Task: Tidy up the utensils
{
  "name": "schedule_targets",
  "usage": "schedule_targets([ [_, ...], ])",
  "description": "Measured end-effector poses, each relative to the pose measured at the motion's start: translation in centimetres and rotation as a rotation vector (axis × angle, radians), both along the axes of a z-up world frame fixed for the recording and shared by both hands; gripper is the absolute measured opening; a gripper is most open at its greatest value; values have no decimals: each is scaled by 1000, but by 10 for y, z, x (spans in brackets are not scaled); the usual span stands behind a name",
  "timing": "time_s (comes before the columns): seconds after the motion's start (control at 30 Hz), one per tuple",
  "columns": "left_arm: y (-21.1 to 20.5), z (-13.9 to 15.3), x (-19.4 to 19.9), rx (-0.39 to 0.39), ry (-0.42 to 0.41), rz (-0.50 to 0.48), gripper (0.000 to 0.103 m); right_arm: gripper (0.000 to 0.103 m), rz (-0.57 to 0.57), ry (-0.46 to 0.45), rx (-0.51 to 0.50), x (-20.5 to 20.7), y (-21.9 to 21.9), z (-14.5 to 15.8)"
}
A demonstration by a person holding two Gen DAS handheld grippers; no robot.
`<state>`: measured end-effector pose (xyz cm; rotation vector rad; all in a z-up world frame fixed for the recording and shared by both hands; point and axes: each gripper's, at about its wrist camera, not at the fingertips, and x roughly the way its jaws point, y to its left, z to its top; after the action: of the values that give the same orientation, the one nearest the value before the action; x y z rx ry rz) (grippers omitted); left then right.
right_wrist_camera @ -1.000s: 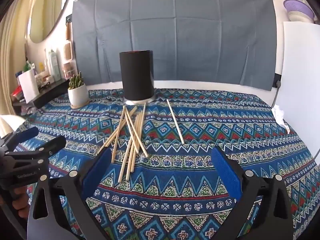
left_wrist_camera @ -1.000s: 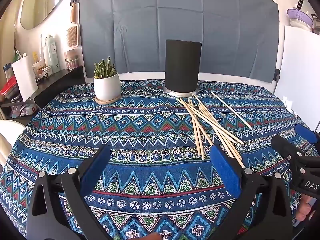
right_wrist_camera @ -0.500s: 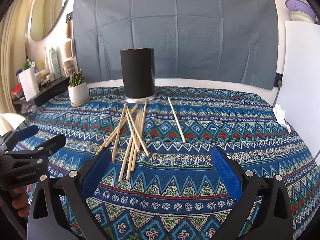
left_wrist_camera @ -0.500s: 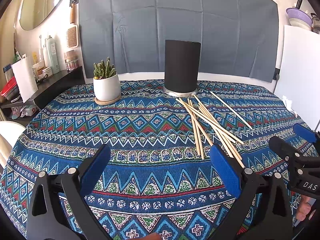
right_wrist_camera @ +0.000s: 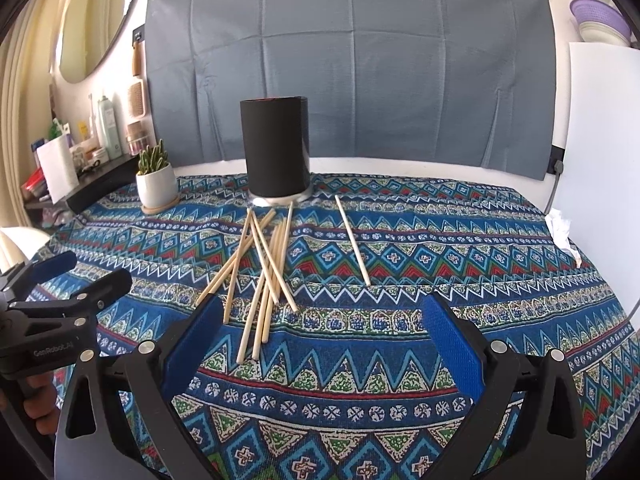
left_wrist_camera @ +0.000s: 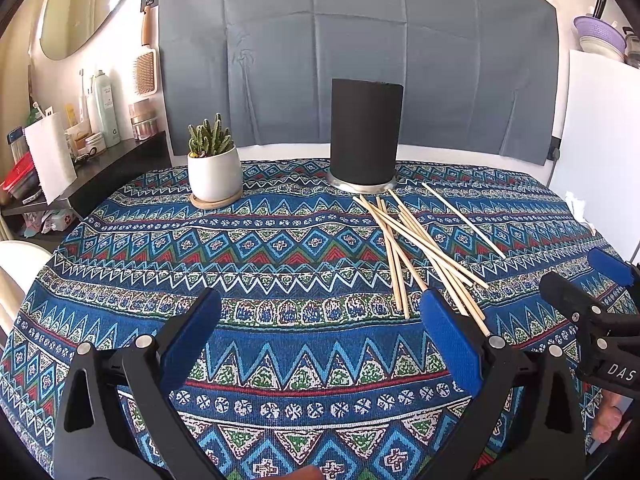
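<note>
Several wooden chopsticks lie in a loose pile on the patterned tablecloth, in front of a tall black holder. One chopstick lies apart to the right. In the right wrist view the pile lies left of centre, the single stick to its right, the holder behind. My left gripper is open and empty, short of the pile and to its left. My right gripper is open and empty, just short of the pile's near ends. Each gripper shows at the edge of the other's view.
A potted cactus on a wooden coaster stands left of the holder. The table is round with its edge curving near me. A shelf with bottles is at the left, a white board at the right.
Both grippers have drifted slightly forward toward the chopsticks. Nothing on the table has moved.
</note>
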<state>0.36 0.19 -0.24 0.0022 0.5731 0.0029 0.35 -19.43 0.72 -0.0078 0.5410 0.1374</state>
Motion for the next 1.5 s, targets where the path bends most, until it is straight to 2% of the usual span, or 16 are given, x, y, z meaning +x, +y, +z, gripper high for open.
schedule_targets([
  [1.5,2,-5,7,-2,39,17,97,95,-8,5,-10,1,0,-1],
])
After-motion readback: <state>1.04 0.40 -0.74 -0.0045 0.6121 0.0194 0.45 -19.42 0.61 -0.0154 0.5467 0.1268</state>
